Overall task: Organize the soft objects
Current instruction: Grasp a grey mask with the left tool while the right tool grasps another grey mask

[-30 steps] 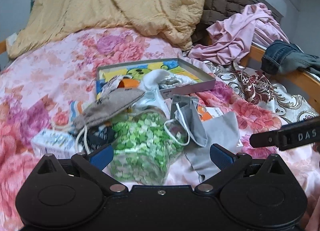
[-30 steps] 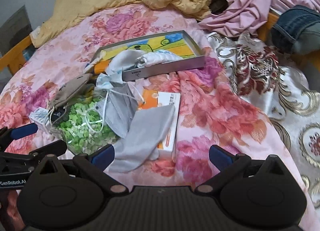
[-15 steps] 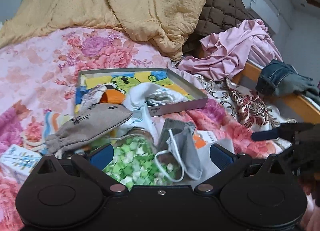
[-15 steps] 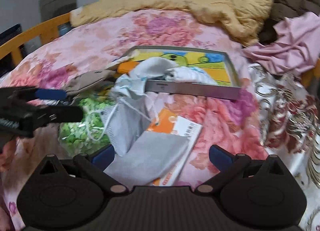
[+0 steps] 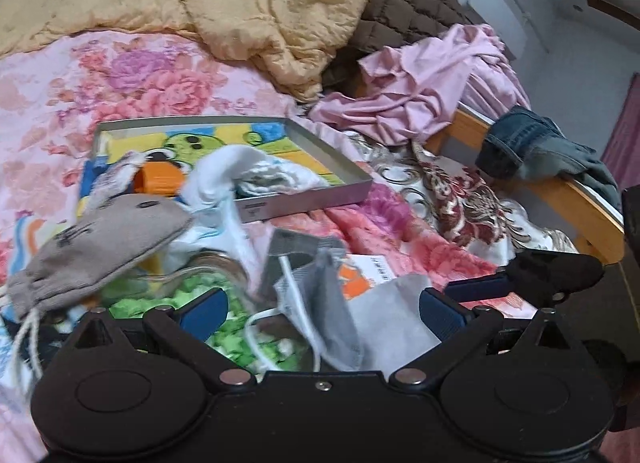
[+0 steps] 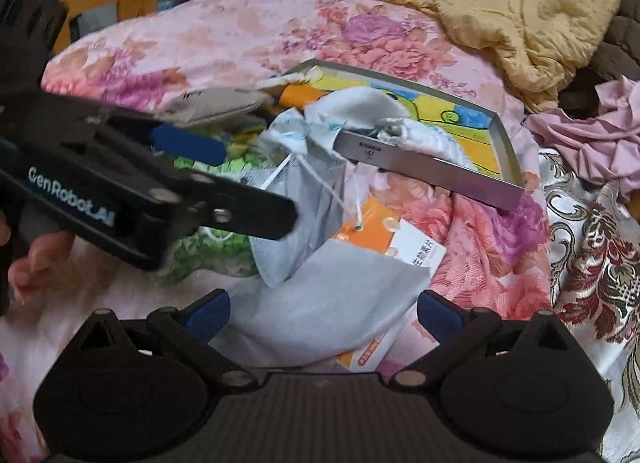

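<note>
A heap of soft things lies on the flowered bed in front of a shallow grey box (image 5: 304,199) (image 6: 432,171) with a cartoon bottom. In the heap are a tan drawstring pouch (image 5: 104,251) (image 6: 212,103), a clear bag of green bits (image 5: 240,339) (image 6: 204,251), a grey face mask (image 5: 320,303) (image 6: 296,215), a flat grey pouch (image 5: 396,315) (image 6: 336,303) and an orange-white packet (image 6: 396,243). A white pouch (image 5: 240,171) (image 6: 360,111) lies in the box. My left gripper (image 5: 322,309) is open over the green bag and mask. My right gripper (image 6: 322,311) is open over the grey pouch.
A yellow quilt (image 5: 200,3) and brown quilted blanket (image 5: 404,15) are piled at the back. Pink cloth (image 5: 432,83) and jeans (image 5: 536,147) hang over the wooden bed rail (image 5: 580,203) at the right. A brocade cloth (image 6: 592,247) lies right of the heap.
Both grippers have moved in closer over the heap. The left gripper now fills the left of the right wrist view; the right gripper's fingers show nearer in the left wrist view.
</note>
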Motion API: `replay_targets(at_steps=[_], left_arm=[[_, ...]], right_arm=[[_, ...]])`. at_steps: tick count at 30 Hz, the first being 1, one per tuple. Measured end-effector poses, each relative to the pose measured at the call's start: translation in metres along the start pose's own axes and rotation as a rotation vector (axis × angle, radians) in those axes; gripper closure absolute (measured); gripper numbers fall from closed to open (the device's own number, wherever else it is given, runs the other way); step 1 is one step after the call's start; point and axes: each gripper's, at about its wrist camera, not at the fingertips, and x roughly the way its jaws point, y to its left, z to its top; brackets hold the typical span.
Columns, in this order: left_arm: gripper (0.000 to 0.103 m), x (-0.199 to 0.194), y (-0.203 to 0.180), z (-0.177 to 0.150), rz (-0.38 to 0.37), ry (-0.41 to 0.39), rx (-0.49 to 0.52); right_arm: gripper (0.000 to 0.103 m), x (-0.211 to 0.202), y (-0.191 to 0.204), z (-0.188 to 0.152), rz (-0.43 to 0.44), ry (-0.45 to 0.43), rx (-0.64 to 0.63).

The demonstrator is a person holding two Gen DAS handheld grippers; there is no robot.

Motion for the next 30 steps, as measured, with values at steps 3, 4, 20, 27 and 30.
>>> replay_targets(at_steps=[3,4,20,27,30], left_arm=[[0.007,0.008,-0.002,-0.001,-0.012,0.014,0.018],[0.009,0.011,-0.003,-0.002,-0.012,0.015,0.024],[0.067,0.023,0.001,0.001,0.025,0.041,0.037],[0.090,0.022,0.006,-0.001,0.046,0.040,0.004],[0.094,0.020,0.007,-0.002,0.053,0.034,-0.015]], right_arm=[[0.006,0.004,0.004,-0.002,-0.015,0.017,-0.023],[0.007,0.005,0.005,-0.002,-0.022,0.023,-0.029],[0.040,0.014,0.012,-0.002,-0.023,0.060,-0.067],[0.046,0.014,0.014,-0.004,-0.012,0.046,-0.070],[0.055,0.012,0.015,-0.003,-0.011,0.027,-0.068]])
